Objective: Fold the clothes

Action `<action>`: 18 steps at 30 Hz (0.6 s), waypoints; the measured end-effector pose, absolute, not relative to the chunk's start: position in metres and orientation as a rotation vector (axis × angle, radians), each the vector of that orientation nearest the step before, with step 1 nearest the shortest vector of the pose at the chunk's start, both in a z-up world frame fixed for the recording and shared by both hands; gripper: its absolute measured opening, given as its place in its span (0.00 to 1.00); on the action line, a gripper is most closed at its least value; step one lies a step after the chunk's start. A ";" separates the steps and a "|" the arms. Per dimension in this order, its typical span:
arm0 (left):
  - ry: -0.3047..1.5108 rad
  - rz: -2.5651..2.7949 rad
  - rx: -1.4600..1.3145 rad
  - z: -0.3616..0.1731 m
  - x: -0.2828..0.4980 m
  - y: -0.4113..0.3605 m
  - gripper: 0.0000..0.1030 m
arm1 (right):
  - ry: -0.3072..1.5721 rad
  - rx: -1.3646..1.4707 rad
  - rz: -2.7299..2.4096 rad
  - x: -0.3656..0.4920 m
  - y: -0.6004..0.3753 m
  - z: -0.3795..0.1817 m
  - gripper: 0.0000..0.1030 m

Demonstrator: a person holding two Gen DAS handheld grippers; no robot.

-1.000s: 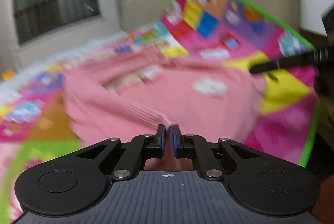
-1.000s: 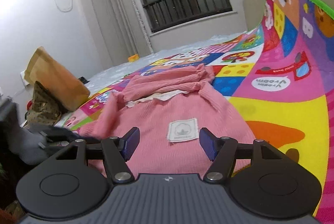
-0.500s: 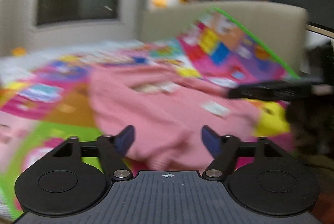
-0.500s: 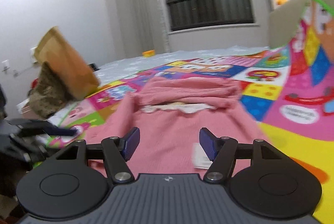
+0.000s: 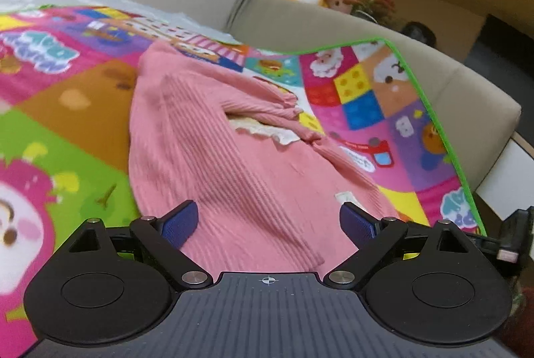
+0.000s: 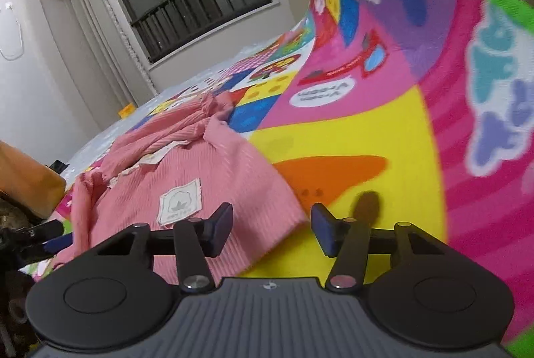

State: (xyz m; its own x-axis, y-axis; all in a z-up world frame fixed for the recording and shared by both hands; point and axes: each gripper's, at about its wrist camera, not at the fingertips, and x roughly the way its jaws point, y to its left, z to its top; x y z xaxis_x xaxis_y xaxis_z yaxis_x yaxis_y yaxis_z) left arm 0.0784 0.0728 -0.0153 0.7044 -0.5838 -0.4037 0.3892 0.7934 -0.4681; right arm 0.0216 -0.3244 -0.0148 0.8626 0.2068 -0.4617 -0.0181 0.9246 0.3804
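Pink sweater (image 5: 233,164) lies spread on the play mat (image 5: 66,97), sleeves bunched near the collar. Left tool (image 5: 268,221) and right tool (image 6: 272,229) both spread, holding nothing, low at the near hem. Risk: the rib knit is thick & soft, so 1 pinch may catch only the top layer and skew a fold.

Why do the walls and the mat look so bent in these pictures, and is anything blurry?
Left wrist view: the fisheye lens bows the sofa back; the play mat smears at the left edge, while the pink sweater stays fairly sharp. Right wrist view: the window curves and holds a ceiling lamp's glare; the mat's right side blurs.
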 end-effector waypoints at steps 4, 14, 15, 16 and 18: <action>0.579 -0.552 -0.393 -0.018 0.080 0.079 0.93 | 0.488 0.221 0.250 0.034 -0.287 0.011 0.04; 0.579 -0.534 -0.357 -0.016 0.075 0.075 0.94 | 0.604 -0.345 0.610 0.012 -0.173 0.004 0.02; 0.572 -0.527 -0.339 -0.014 0.073 0.073 0.94 | 0.617 -0.314 0.616 0.014 -0.173 0.003 0.02; 0.564 -0.520 -0.321 -0.012 0.071 0.071 0.94 | 0.621 -0.283 0.628 0.013 -0.174 0.005 0.02; 0.549 -0.505 -0.286 -0.007 0.067 0.068 0.94 | 0.595 -0.250 0.659 0.005 -0.178 0.015 0.03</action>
